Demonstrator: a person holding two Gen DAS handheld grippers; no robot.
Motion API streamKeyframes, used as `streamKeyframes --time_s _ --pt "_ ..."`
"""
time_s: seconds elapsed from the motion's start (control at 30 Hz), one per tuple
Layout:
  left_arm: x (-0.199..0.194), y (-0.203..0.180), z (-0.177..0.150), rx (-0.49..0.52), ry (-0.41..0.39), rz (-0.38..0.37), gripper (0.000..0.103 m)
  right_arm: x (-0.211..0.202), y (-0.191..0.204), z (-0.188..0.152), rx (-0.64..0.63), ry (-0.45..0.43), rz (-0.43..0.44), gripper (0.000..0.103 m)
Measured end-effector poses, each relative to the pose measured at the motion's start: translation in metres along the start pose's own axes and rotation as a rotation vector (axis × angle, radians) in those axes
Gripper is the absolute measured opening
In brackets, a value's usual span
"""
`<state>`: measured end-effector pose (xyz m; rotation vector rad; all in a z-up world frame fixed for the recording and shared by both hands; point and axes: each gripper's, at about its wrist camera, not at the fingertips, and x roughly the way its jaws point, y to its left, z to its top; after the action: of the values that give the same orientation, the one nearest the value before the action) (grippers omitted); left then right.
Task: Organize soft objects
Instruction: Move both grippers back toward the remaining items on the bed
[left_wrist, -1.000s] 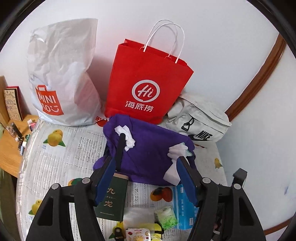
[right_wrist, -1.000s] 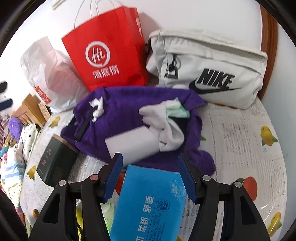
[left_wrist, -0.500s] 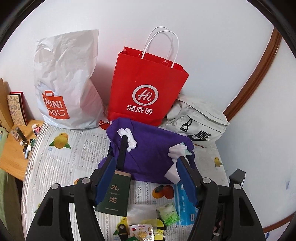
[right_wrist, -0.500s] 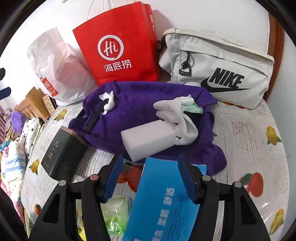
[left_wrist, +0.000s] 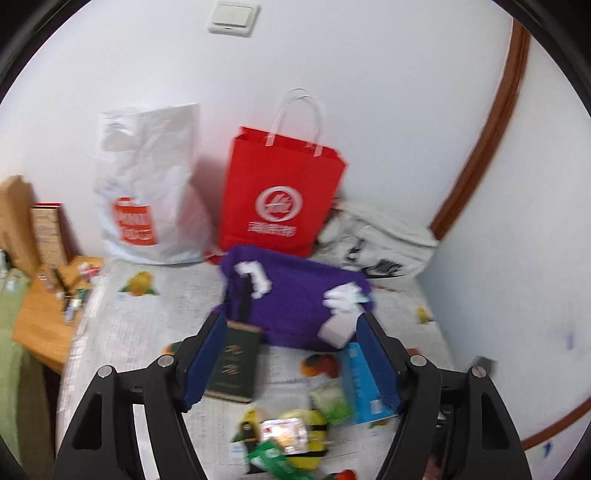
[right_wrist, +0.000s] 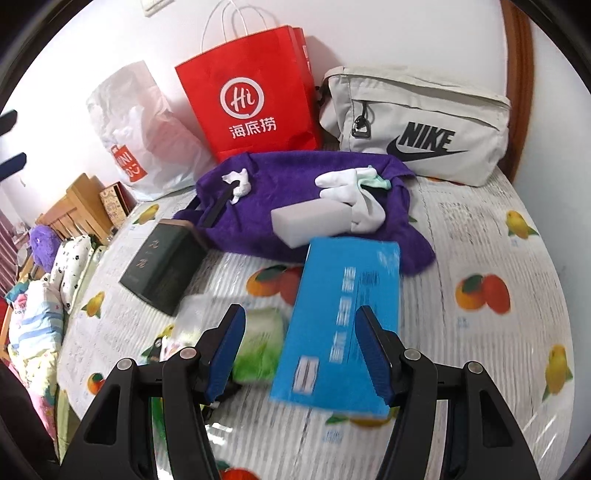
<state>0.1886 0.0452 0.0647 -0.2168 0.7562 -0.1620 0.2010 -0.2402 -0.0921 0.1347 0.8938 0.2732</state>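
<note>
- Currently, left gripper and right gripper both stand about half open and hold nothing; the left jaws have just opened wider.
- Beyond them, on the fruit-print table cover, the white sponge block lies crosswise: judged light and springy; grip across its short sides.
- Farther off, the purple towel runs left-right, limp; pinch 1 edge.

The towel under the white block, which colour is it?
Purple towel, clearest in the right wrist view.
</note>
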Motion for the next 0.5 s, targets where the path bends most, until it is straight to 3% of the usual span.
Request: streamKeyframes --time_s 0.33,0.5 --pt "0.014 0.033 -0.080 -0.096 0.124 -0.001 0.071 -0.060 0.011 -0.048 -0.002 -0.057 0.036 0.061" --pt "0.013 0.033 -0.117 -0.090 0.129 0.048 0.071 -0.070 0.012 -0.073 0.008 -0.046 0.023 0.061"
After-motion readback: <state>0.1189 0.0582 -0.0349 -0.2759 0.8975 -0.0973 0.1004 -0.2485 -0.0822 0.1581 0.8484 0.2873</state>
